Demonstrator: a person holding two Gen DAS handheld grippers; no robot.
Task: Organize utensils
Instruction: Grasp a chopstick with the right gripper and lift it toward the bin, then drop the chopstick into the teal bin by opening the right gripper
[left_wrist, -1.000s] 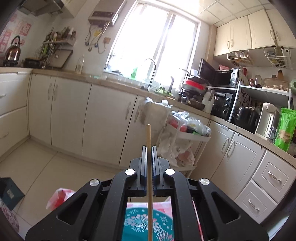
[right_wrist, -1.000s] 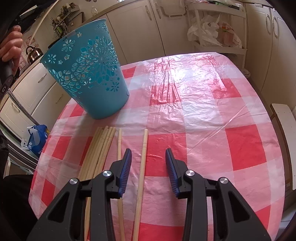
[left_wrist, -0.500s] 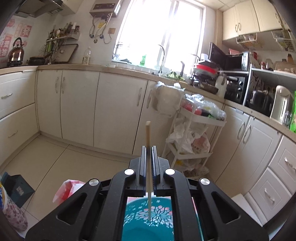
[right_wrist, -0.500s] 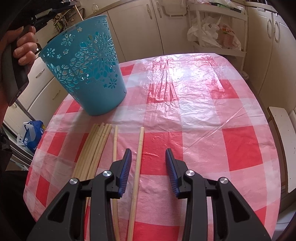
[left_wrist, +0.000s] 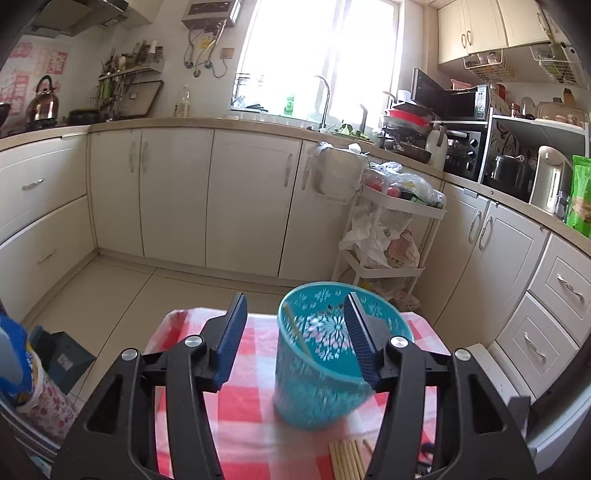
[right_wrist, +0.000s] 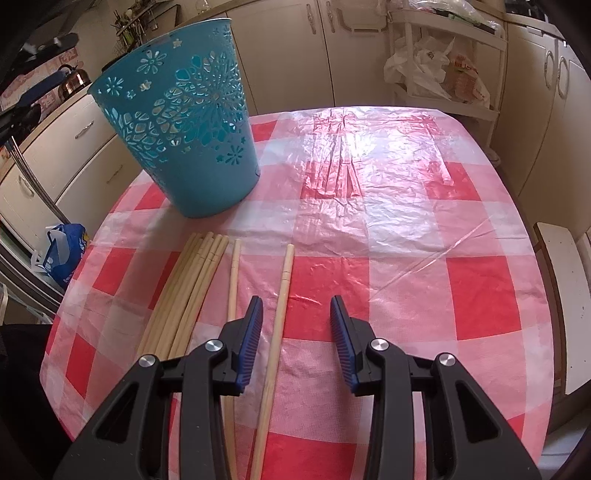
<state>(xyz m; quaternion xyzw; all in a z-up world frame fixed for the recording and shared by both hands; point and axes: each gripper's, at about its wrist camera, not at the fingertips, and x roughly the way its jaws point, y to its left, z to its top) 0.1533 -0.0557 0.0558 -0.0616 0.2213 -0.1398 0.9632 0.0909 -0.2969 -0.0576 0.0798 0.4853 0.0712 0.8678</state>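
Left gripper jaws spread wide, holding nothing, poised above teal basket. One chopstick leans inside basket against wall. Right gripper jaws wide, empty, low over checked tablecloth; single chopstick lies between jaws, untouched. Another single and chopstick bundle lie to left. No legible writing on basket.

Blurred basket at lower centre; chopsticks cut off by the bottom edge, lower ends unseen.
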